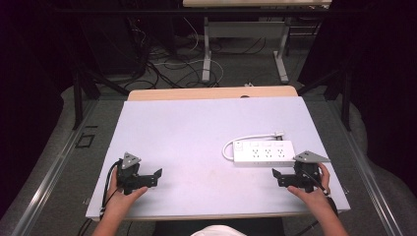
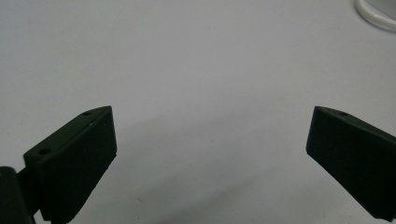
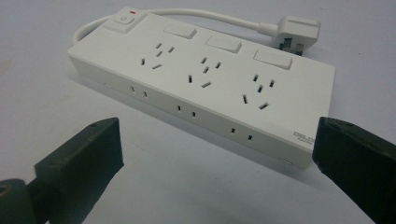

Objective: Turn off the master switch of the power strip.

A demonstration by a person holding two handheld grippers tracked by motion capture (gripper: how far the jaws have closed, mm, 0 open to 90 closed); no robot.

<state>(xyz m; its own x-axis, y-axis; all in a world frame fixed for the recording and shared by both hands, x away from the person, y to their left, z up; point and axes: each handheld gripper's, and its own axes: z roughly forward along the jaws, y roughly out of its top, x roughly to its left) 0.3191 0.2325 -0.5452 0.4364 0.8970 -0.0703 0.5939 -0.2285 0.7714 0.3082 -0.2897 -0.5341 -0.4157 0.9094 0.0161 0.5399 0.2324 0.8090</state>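
A white power strip [image 1: 263, 151] [image 3: 205, 84] with three socket groups lies flat on the right half of the table, its white cord [image 1: 246, 139] [image 3: 196, 15] looping behind it to a plug [image 1: 279, 133] [image 3: 296, 30]. My right gripper [image 1: 275, 178] [image 3: 215, 149] rests on the table just in front of the strip's right end, jaws wide apart and holding nothing. My left gripper [image 1: 157, 176] [image 2: 210, 140] sits near the front left of the table, open over bare tabletop, with a bit of the white cord [image 2: 373, 11] at the top right of its view.
The pale grey table [image 1: 196, 132] has a wooden strip [image 1: 211, 92] along its far edge. Beyond it, cables [image 1: 167, 69] lie on the floor around the legs of another table [image 1: 206, 49]. Dark curtains and metal struts [image 1: 78, 93] flank both sides.
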